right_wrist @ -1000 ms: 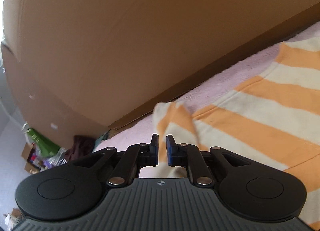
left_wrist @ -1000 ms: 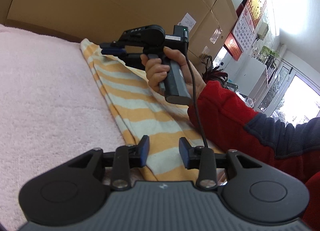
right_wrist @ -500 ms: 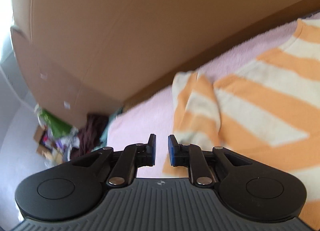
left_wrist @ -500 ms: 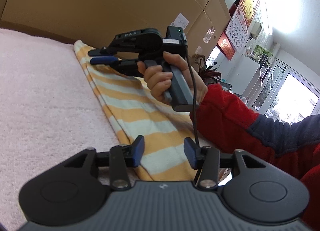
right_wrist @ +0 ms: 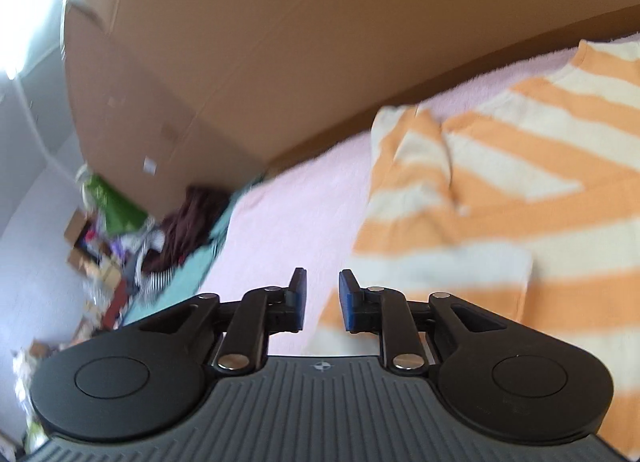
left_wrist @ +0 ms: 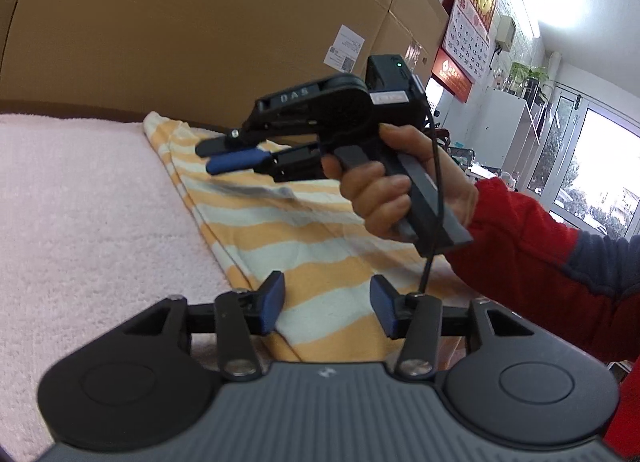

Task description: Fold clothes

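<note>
Garment: our orange-and-cream striped knit top (left_wrist: pixel 280 230) lay flat on the fluffy pink towel (left_wrist: pixel 80 222) covering the worktop.
Left tongs (left_wrist: pixel 326 304): we held them spread wide, empty, over the hem.
Right tongs (right_wrist: pixel 322 300): parted slightly, gripping nothing, above the sleeve end.
Backdrop: smooth cardboard boxes (left_wrist: pixel 200 22).

Left gripper (left_wrist: pixel 326 302) jaws wide apart; right gripper (right_wrist: pixel 322 300) jaws slightly parted, empty.

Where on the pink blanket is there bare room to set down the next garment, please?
The pink blanket lies bare left of the striped shirt, back to the cardboard boxes. The shirt's side is crowded: the right gripper and hand hover above it, the open left gripper at its near edge.
</note>
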`<state>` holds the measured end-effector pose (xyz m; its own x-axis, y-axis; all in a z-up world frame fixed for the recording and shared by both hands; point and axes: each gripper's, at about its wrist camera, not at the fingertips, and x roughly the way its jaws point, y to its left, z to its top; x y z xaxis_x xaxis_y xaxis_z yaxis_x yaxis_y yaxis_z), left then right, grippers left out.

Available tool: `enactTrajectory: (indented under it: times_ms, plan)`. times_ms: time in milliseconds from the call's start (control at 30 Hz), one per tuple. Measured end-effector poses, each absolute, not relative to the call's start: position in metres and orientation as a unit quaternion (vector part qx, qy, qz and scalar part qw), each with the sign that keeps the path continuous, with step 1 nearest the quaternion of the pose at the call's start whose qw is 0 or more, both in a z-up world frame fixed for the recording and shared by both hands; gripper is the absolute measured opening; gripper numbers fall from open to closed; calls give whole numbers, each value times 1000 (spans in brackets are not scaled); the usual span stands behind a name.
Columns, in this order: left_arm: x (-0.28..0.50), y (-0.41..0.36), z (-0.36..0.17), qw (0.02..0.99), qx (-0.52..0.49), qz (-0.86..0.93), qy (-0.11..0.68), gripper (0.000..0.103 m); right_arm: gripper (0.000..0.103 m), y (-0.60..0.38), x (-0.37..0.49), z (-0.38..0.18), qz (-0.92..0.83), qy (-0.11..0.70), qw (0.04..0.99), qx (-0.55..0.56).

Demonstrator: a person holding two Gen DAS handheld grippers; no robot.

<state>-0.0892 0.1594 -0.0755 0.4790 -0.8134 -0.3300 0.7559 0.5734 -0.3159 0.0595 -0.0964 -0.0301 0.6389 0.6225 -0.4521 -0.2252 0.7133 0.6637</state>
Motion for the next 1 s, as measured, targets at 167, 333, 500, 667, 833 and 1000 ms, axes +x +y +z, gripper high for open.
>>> enactTrajectory:
  times_ms: [167, 333, 500, 667, 833, 1000]
  plan:
    - [-100, 159, -71, 867, -44, -445, 222, 44, 17, -103, 30, -45, 214, 342, 867, 294]
    - [-114, 166, -71, 865, -43, -444, 231, 33, 27, -97, -16, -44, 277, 320, 854, 303]
    - [-120, 177, -69, 866, -50, -434, 243, 30, 36, -87, -67, -60, 250, 266, 878, 310]
    - [-129, 180, -64, 876, -32, -416, 241, 30, 93, -73, -112, -62, 293, 169, 900, 275]
    - [-136, 175, -65, 878, -39, -413, 238, 31, 40, -67, -115, -67, 222, 166, 924, 263]
    - [-139, 170, -65, 885, -21, -400, 238, 31, 0, -93, -104, -75, 186, 198, 908, 318]
